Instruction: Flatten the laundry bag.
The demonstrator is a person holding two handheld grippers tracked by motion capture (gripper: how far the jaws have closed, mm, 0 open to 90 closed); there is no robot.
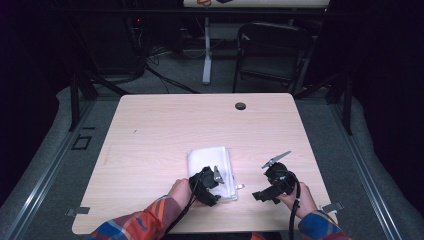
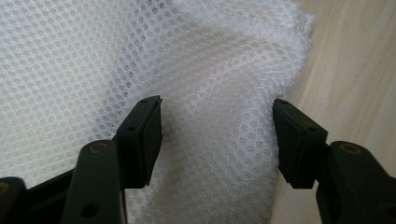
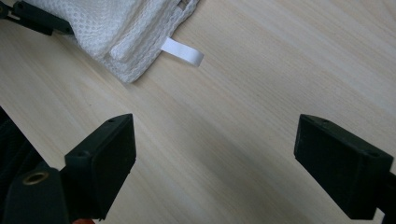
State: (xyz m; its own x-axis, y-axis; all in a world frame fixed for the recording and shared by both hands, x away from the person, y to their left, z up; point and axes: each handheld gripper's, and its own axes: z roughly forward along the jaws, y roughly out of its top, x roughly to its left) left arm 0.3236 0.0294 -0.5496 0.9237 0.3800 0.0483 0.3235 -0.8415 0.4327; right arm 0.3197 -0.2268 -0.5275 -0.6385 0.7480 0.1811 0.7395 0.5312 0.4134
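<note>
A folded white mesh cloth (image 1: 212, 165) lies on the wooden table (image 1: 165, 125), near its front edge. My left gripper (image 1: 212, 182) sits over the cloth's near right part. In the left gripper view this gripper (image 2: 215, 103) is open, its jaws straddling a raised fold of the cloth (image 2: 93, 60) close to its edge, with no clamp on it. My right gripper (image 1: 261, 195) is to the right of the cloth, pointing toward it. It (image 3: 215, 122) is open wide above bare wood, with the cloth's corner (image 3: 107, 28) and a small white tag (image 3: 184, 51) ahead.
A black grommet (image 1: 240, 106) sits near the table's far edge. Beyond the table stand a dark chair (image 1: 270, 50) and a white desk leg (image 1: 206, 55). Bare wood stretches left of and behind the cloth.
</note>
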